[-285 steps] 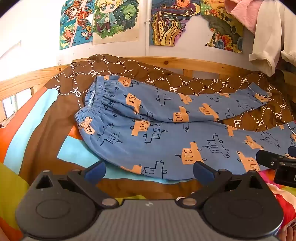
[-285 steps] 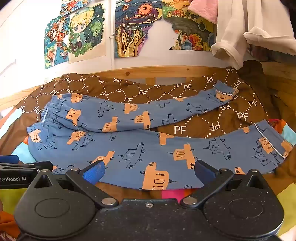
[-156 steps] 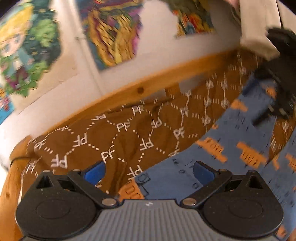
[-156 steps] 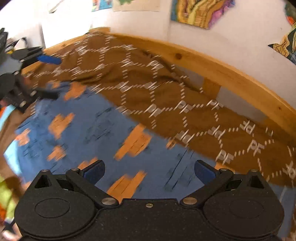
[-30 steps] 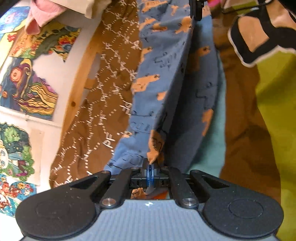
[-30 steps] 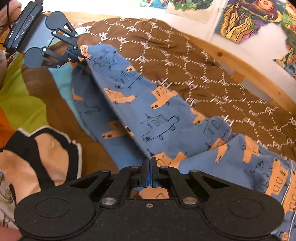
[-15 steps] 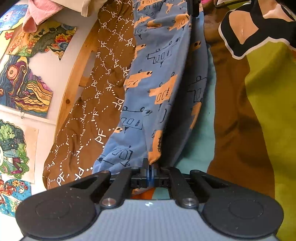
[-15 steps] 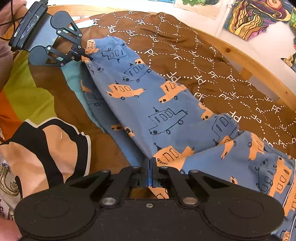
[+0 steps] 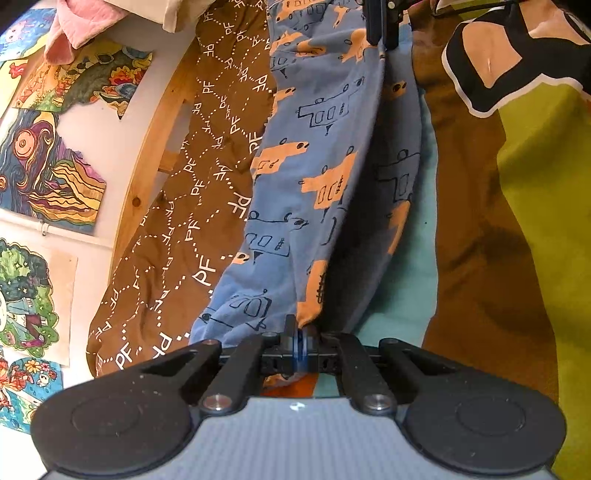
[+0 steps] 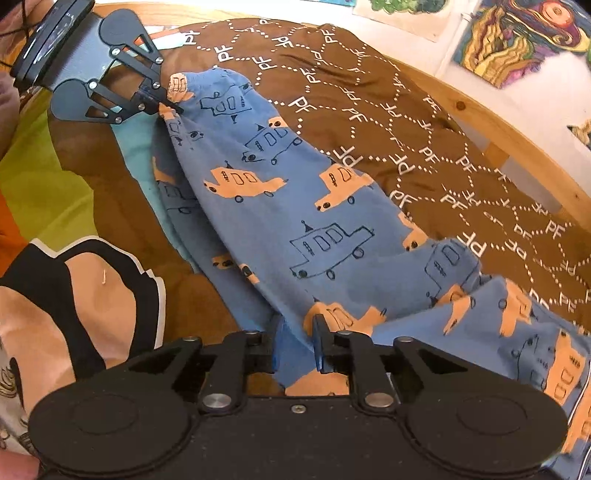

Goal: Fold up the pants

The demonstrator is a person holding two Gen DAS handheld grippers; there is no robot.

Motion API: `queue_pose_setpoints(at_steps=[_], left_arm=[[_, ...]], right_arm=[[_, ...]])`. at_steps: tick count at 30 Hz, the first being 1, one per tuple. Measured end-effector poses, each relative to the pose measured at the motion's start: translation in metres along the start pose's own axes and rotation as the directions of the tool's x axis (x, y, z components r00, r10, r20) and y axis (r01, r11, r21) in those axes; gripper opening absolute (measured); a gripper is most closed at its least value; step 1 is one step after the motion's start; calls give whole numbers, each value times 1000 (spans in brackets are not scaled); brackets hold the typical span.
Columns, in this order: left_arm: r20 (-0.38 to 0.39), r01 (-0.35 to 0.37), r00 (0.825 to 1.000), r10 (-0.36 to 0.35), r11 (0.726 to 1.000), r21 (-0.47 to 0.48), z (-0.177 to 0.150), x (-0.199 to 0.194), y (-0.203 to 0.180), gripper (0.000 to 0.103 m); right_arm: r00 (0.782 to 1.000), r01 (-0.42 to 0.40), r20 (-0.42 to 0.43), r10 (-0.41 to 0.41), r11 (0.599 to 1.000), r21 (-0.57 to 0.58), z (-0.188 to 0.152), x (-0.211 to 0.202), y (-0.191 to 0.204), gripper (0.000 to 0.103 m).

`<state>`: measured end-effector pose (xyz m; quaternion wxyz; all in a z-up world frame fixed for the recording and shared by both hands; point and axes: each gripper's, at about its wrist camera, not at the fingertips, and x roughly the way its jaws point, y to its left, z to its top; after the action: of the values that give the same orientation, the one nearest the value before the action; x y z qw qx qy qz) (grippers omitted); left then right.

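Observation:
The blue pants (image 10: 295,221) with orange and outlined car prints lie on the bed, one leg folded over the other. They also show in the left wrist view (image 9: 321,177). My left gripper (image 9: 300,345) is shut on the waistband end; it shows in the right wrist view (image 10: 162,99) at the far left. My right gripper (image 10: 297,345) has its jaws a little apart, with pants fabric lying between them. It shows at the top of the left wrist view (image 9: 380,22).
A brown bedspread (image 10: 406,122) with white PF lettering lies under the pants. A multicoloured quilt (image 9: 535,184) covers the near side. A wooden bed rail (image 10: 517,136) runs along the wall with posters (image 9: 48,177). Clothes (image 9: 81,22) hang above.
My right gripper's jaws have parted from shut to slightly open around the fabric. The lifted leg has come down flatter over the other leg. My left gripper stays shut.

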<state>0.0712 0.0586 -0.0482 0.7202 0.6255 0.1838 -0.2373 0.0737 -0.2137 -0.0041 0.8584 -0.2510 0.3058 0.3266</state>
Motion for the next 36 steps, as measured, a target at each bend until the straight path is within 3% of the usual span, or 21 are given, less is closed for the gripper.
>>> queue_pose_setpoints(at_steps=[2, 4, 8, 13, 18, 20, 22, 24, 26, 28, 30, 31, 34, 36], left_arm=[[0, -1, 1000, 1, 1000, -3, 0, -1, 1, 2], [-1, -1, 1000, 1, 1000, 1, -1, -2, 1, 2], [-2, 0, 1000, 0, 1000, 7, -2, -4, 0, 2], [-8, 20, 1000, -20, 1000, 6, -4, -3, 0, 2], [-23, 45, 999, -45, 999, 14, -5, 3, -3, 7], [-18, 55, 998, -55, 998, -14, -6, -2, 3, 21], [8, 75, 997, -75, 991, -108, -11, -11, 17, 53], [42, 149, 989, -143, 952, -269, -18, -21, 39, 58], [71, 189, 982, -176, 881, -435, -24, -26, 60, 58], [66, 173, 984, -164, 825, -538, -26, -24, 74, 56], [-4, 114, 989, -147, 786, -607, -27, -16, 84, 48], [-39, 93, 987, -157, 745, -661, -28, -11, 90, 46], [-70, 70, 972, -224, 562, -824, -41, -2, 111, 46], [-101, 31, 966, -237, 498, -867, -46, 1, 117, 46]], right_arm=[[1000, -3, 2, 3, 1000, -17, 1, 1, 2, 2], [1000, -1, 6, 1, 1000, -29, 0, 0, 3, 0], [1000, -26, -13, 25, 999, -35, 1, -4, 2, 0], [997, -76, -46, 69, 982, -173, 5, -16, 9, 0], [994, -95, -73, 86, 987, -127, 2, 0, 9, 1], [993, -101, -65, 96, 992, -82, 2, 0, 5, 10], [993, -110, -38, 108, 993, -49, 3, -8, 1, 19], [994, -110, -10, 110, 994, -18, 2, -16, -2, 26], [995, -97, 11, 97, 995, 22, 0, -21, -7, 39], [996, -87, 23, 86, 994, 72, -1, -23, -13, 42], [997, -79, 30, 76, 989, 122, -2, -23, -18, 42], [997, -76, 31, 72, 988, 135, -2, -22, -19, 42], [997, -76, 42, 71, 989, 128, -1, -24, -17, 47], [996, -81, 48, 75, 990, 118, -1, -24, -14, 49]])
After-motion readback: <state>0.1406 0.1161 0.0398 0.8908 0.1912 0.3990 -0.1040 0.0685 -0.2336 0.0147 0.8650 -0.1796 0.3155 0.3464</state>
